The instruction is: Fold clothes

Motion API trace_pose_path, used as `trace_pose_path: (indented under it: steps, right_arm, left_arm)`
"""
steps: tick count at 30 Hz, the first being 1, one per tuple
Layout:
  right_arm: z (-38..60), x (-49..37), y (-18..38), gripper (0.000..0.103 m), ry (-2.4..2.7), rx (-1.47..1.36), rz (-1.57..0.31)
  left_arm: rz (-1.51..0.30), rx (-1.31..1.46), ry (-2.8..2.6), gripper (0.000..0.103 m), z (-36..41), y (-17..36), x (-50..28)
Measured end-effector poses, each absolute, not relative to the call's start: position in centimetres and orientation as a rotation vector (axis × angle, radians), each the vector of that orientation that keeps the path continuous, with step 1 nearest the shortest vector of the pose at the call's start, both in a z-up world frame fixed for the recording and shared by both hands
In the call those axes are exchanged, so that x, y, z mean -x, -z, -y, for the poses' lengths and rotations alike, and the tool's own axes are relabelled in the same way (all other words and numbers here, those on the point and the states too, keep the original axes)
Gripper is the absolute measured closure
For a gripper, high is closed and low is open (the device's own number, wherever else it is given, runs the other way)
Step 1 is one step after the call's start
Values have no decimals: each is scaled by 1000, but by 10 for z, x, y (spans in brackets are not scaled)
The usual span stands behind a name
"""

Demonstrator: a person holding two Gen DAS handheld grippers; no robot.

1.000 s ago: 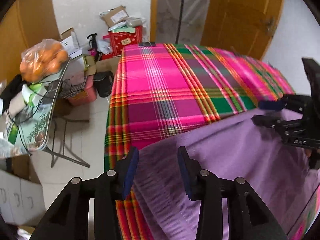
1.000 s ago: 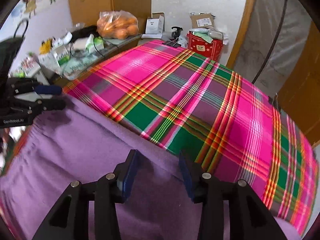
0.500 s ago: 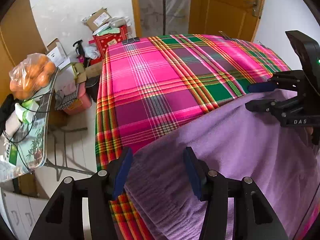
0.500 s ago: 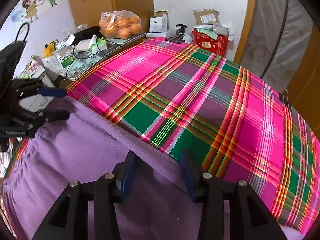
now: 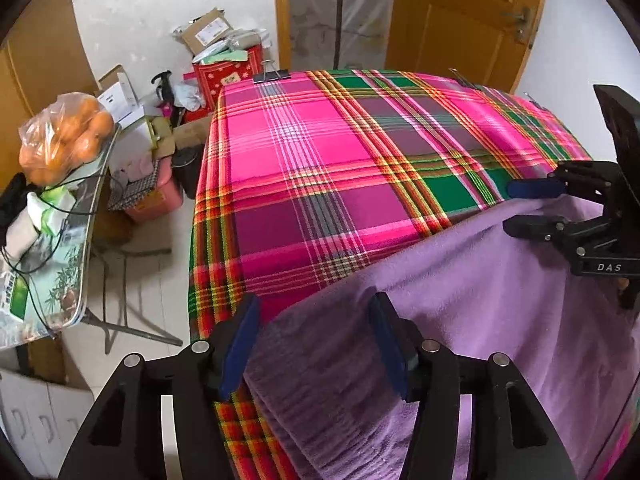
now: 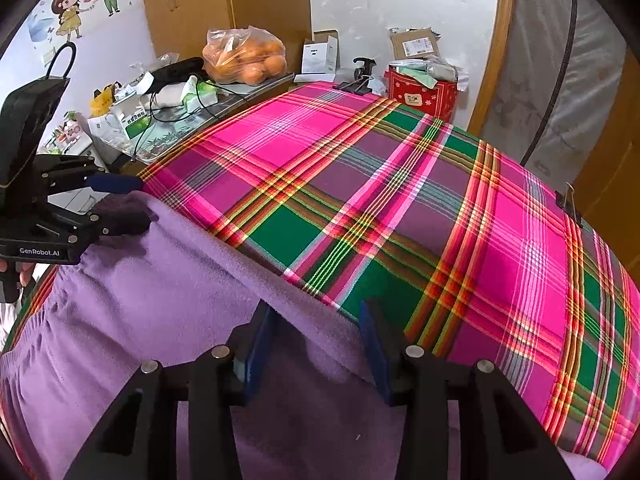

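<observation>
A purple fleece garment (image 5: 460, 320) (image 6: 140, 320) lies over the near end of a table covered by a pink, green and purple plaid cloth (image 5: 320, 160) (image 6: 400, 200). My left gripper (image 5: 314, 312) stands open at the garment's left corner; the far edge runs between its pads without being pressed. In the right wrist view it (image 6: 124, 202) straddles that corner. My right gripper (image 6: 316, 314) is closing a little around the same edge further right, its pads still clear of the fabric. From the left wrist view it (image 5: 528, 208) reaches in at the right.
A glass side table (image 5: 86, 220) left of the plaid table carries a bag of oranges (image 5: 66, 136) (image 6: 244, 56), cables and packets. Cardboard boxes and a red box (image 5: 228, 76) crowd the floor beyond. Binder clips (image 5: 272, 76) pin the cloth. A wooden door (image 5: 460, 12) stands behind.
My left gripper's jaws have spread wider around the garment's corner. The right gripper's jaws have narrowed slightly. Both hands stay in nearly the same place.
</observation>
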State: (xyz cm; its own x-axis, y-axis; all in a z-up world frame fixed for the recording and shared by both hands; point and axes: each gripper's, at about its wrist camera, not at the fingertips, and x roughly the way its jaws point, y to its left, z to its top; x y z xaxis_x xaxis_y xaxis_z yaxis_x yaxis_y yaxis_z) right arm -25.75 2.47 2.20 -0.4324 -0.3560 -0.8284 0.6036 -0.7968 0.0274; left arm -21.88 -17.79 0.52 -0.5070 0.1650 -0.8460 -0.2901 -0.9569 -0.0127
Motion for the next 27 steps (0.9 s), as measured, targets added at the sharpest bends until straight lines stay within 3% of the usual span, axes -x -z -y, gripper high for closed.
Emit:
trace_pose_path:
  steps: [2,4,6,8,9,27]
  right_arm:
    - [-22,255,-22,68,2233,-1196,-375]
    - [-20,252,-23,73,2242,-1192,-395]
    - [-16,248,-24,91,2265,-1188,-423]
    - [-13,243,-25,96,2299,-1177,-462]
    - [-12,240,-27,97,2310,-1167,-473]
    - [-13,130,-108,99,2479,-870,-482]
  left_arm:
    - [-193,1377,-2510,57,177,-6,216]
    - [-189,1370,-2509,75,176,-6,213]
    - [-170,1356,-2500,86,175,-7,211]
    - [-178,1338,-2510,88,173,-6,208]
    - [-186,1334,-2511,94,172,-6,207]
    - [-218,1064,-2689,96,166,-71,126]
